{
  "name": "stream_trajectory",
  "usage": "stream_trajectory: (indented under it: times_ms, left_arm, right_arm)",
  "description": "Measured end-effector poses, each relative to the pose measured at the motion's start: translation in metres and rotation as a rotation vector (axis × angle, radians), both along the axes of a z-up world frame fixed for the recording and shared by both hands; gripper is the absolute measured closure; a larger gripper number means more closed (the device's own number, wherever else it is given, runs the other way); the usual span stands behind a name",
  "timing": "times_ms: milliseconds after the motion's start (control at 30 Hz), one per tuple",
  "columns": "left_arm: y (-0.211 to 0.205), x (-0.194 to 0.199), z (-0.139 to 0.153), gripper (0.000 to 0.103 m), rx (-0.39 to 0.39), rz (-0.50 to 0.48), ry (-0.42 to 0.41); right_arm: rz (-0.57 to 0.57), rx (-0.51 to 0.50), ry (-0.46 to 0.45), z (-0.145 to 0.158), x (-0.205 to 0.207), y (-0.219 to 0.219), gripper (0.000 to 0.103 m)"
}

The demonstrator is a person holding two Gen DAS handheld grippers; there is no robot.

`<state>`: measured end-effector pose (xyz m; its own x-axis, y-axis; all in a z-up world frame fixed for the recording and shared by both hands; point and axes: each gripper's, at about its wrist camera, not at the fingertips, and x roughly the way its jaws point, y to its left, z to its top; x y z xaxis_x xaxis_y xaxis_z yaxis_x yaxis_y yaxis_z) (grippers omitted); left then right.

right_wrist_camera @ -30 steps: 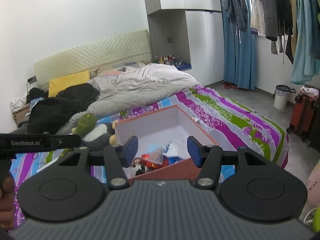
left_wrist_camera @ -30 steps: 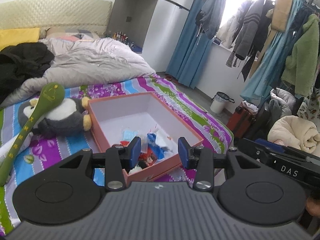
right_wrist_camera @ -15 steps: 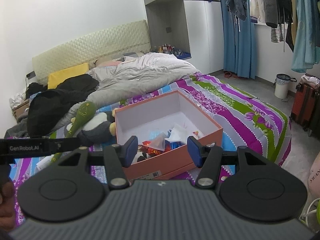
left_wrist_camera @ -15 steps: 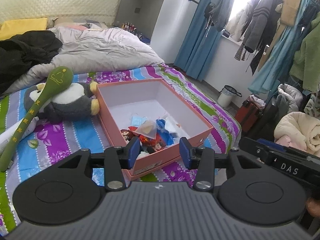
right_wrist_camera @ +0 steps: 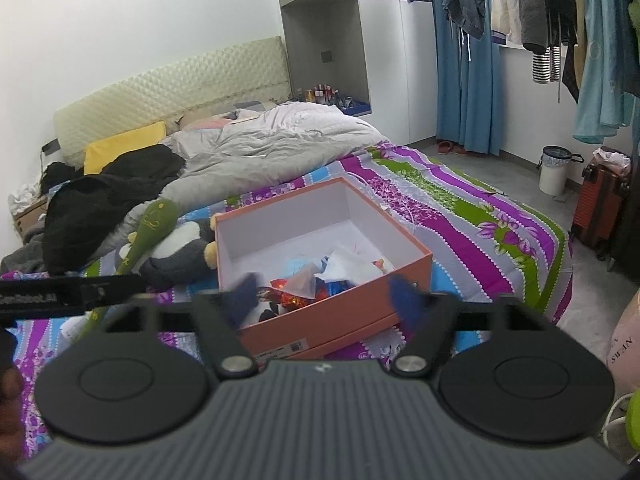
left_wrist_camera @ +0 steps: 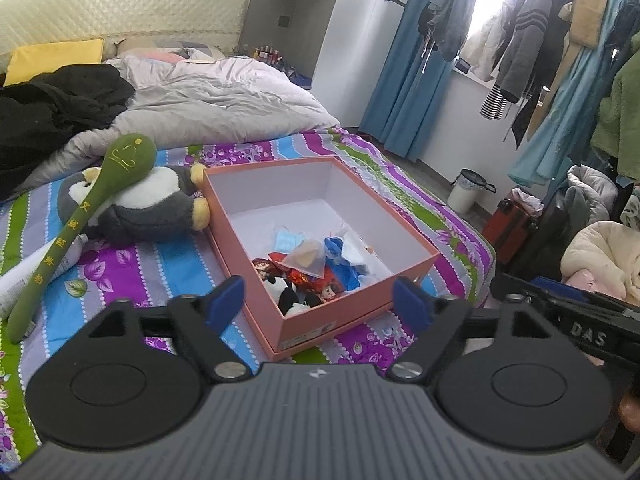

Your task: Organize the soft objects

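Salmon-pink box (left_wrist_camera: pixel 352 312) with white inside, green plush spoon (left_wrist_camera: pixel 80 224) lettered in yellow, grey-and-white plush penguin (left_wrist_camera: pixel 152 204), purple, blue and green striped floral bedsheet (left_wrist_camera: pixel 132 276).

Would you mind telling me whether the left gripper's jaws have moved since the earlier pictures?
Yes. The left gripper has just been opening: its blue fingertips now stand outside the orange box's near corner, nothing between them.

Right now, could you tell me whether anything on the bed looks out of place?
Yes: the penguin plush lies on the bedspread against the outside of the orange box, with a green spoon-shaped plush across it, while the smaller soft items are in the box.
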<state>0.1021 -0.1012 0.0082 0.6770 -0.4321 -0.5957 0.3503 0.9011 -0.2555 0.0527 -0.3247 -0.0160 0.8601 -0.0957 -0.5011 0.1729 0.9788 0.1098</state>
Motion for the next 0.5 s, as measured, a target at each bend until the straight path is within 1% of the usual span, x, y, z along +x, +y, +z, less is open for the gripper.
stream_trajectory:
  times_ms: [33, 67, 333, 500]
  left_arm:
    - [-0.0002, 0.0006, 0.0005, 0.008, 0.003, 0.003, -0.002]
    - [-0.0004, 0.0012, 0.0012, 0.007, 0.006, 0.006, -0.004]
    - [-0.0002, 0.0037, 0.0032, 0.001, 0.05, 0.033, -0.008]
    - [0.0017, 0.0039, 0.0051, 0.0, 0.064, 0.047, -0.012]
  right_arm:
    - [-0.011, -0.008, -0.003, -0.0005, -0.0005, -0.0013, 0.004]
    - [-0.017, -0.013, -0.002, -0.0013, -0.0006, -0.002, 0.0]
    - [-0.017, 0.017, 0.022, -0.0059, 0.0037, -0.009, 0.0]
    - [-0.003, 0.012, 0.026, -0.0079, 0.0044, -0.0056, 0.0]
